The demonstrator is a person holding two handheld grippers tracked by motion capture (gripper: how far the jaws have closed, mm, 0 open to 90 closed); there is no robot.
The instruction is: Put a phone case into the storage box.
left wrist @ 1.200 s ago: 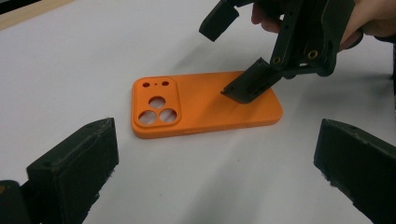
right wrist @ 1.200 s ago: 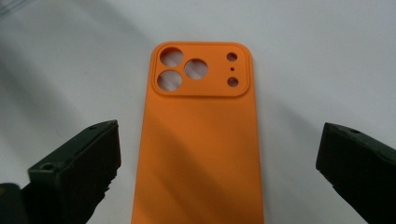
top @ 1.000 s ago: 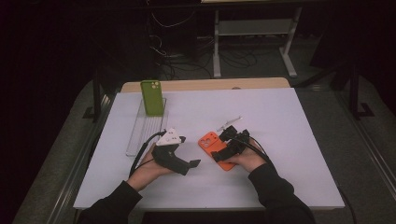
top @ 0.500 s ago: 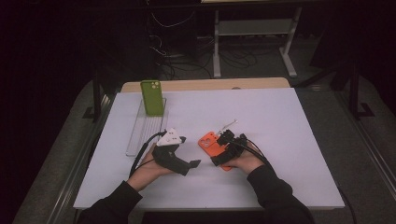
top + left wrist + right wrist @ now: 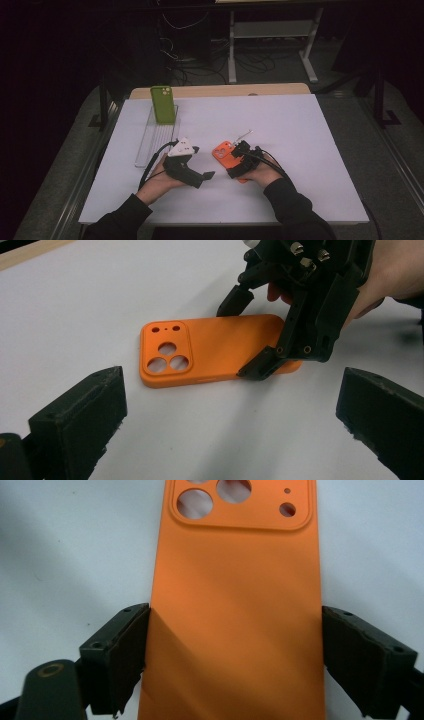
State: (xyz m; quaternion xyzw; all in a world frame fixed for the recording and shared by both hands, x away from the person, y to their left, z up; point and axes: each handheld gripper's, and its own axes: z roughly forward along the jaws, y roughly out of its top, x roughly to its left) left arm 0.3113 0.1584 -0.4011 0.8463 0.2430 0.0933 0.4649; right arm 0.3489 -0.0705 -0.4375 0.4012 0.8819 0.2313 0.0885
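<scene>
the phone case (image 5: 223,152) between the black jaws of the right gripper (image 5: 239,162) is plain bright orange, no pattern. a second phone case (image 5: 163,104), olive green, stands in a clear ribbed tray (image 5: 146,145). the left gripper (image 5: 195,176) is black with a pale grey plate on top. the table (image 5: 300,130) is flat white, with a light wood strip at the far edge.

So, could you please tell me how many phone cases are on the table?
2. An orange case lies flat near the middle, between the right gripper's jaws. A green case stands upright at the far end of a clear tray on the left.
</scene>
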